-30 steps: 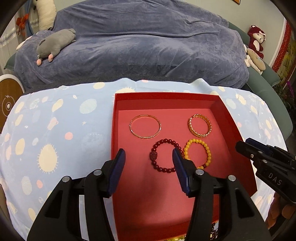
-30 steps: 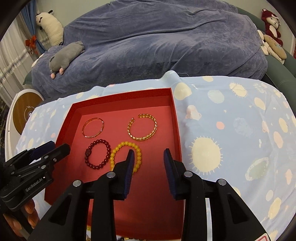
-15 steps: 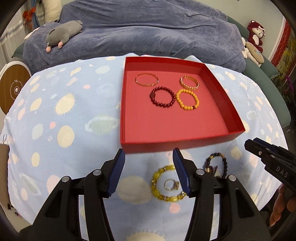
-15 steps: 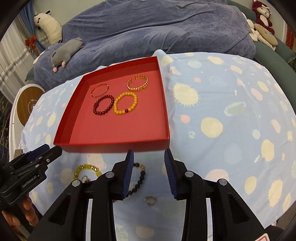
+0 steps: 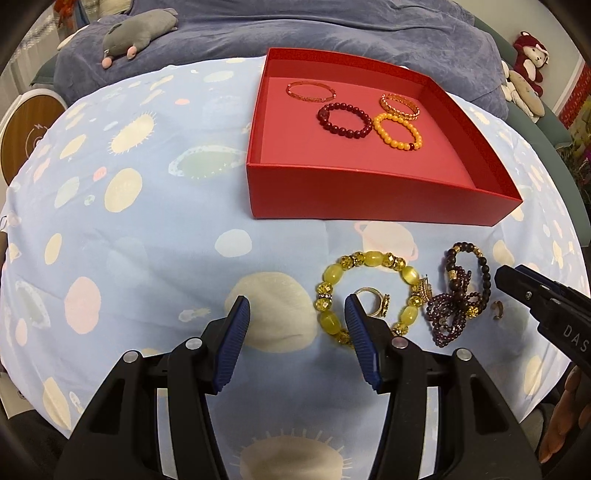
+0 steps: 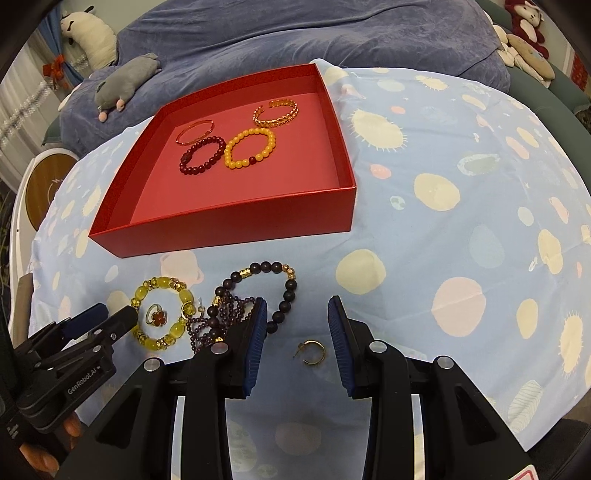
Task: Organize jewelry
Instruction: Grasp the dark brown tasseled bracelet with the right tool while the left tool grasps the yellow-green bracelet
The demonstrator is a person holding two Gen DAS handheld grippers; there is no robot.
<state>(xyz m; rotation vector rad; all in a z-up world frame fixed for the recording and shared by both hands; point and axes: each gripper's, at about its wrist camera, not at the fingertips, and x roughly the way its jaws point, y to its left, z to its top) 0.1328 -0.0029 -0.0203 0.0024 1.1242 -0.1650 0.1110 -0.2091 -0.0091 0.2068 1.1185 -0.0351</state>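
Note:
A red box (image 5: 369, 199) (image 6: 229, 232) holds a thin gold bangle (image 5: 310, 92), a dark red bead bracelet (image 5: 345, 120), an orange bead bracelet (image 5: 397, 133) and a gold cuff (image 5: 400, 105). On the cloth in front lie a yellow bead bracelet (image 5: 369, 295) (image 6: 162, 314) around a ring (image 5: 373, 304) (image 6: 156, 315), a dark bead bracelet (image 5: 467, 280) (image 6: 269, 291) tangled with purple beads (image 5: 445, 317), and a small gold hoop earring (image 6: 314, 352) (image 5: 498, 309). My left gripper (image 5: 297, 317) is open, just left of the yellow bracelet. My right gripper (image 6: 297, 323) is open, with the earring between its fingers.
The table wears a light blue cloth with pale spots (image 5: 129, 229). A blue-covered sofa (image 5: 295, 33) with a grey plush toy (image 5: 136, 31) stands behind. More plush toys (image 5: 524, 74) sit at the right. A round wooden object (image 5: 26, 136) is at the left edge.
Both grippers have drawn back from over the red box toward the near side of the table and lowered. The loose jewelry in front of the box has come into view.

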